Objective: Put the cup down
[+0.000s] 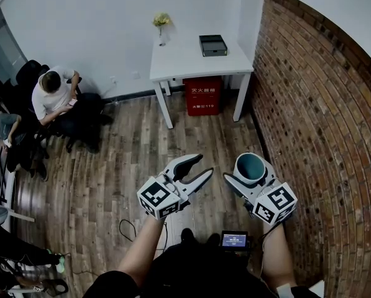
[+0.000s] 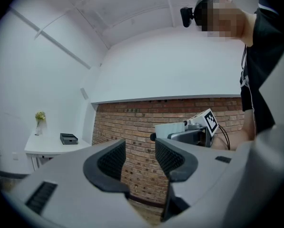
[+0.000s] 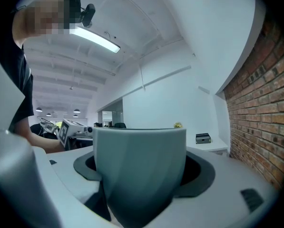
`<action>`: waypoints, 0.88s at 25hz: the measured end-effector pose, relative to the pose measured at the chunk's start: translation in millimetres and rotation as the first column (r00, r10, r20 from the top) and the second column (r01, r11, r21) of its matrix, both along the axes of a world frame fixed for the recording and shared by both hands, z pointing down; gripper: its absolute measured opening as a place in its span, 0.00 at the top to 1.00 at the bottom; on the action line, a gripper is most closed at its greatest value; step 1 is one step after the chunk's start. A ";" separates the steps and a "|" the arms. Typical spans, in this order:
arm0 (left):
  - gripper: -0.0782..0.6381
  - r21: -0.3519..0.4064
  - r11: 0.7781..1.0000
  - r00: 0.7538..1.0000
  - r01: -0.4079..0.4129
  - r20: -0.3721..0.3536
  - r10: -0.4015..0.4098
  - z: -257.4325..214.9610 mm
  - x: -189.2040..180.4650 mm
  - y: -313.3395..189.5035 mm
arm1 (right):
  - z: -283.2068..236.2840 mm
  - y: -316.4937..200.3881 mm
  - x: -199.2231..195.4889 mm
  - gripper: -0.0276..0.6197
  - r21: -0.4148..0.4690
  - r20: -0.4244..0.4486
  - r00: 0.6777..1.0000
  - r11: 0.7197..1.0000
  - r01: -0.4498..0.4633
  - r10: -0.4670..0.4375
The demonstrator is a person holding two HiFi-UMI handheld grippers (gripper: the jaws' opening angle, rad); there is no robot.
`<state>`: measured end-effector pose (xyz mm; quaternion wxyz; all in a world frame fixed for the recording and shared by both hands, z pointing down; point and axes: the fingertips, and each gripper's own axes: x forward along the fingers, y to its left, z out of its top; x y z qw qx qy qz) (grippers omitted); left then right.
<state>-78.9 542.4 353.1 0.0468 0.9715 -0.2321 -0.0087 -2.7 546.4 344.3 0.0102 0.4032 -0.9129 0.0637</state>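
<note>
A grey-teal cup (image 1: 251,166) sits upright between the jaws of my right gripper (image 1: 248,175), held in the air above the wooden floor. In the right gripper view the cup (image 3: 139,165) fills the gap and both dark pads (image 3: 83,167) press its sides. My left gripper (image 1: 203,165) hovers to the cup's left, open with nothing between its fingers. In the left gripper view its jaws (image 2: 140,158) frame only the brick wall, and the right gripper with the cup (image 2: 170,129) shows beyond them.
A white table (image 1: 185,64) stands at the far wall with a black box (image 1: 212,45) and a small vase of yellow flowers (image 1: 161,25). A red box (image 1: 202,95) sits under it. A brick wall (image 1: 316,135) runs along the right. A person (image 1: 54,95) sits at the left.
</note>
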 end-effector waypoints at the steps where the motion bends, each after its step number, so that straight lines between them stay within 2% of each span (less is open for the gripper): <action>1: 0.63 0.001 1.000 1.000 0.001 -0.001 -0.001 -0.8 2.2 0.2 | 0.4 0.4 2.5 0.33 0.000 -0.001 1.000 1.000 -0.001 0.001; 22: 0.63 0.009 0.998 0.998 0.055 0.001 -0.055 8.5 60.8 -18.2 | 16.3 -17.9 67.9 0.33 -0.010 -0.001 1.000 0.999 0.031 -0.031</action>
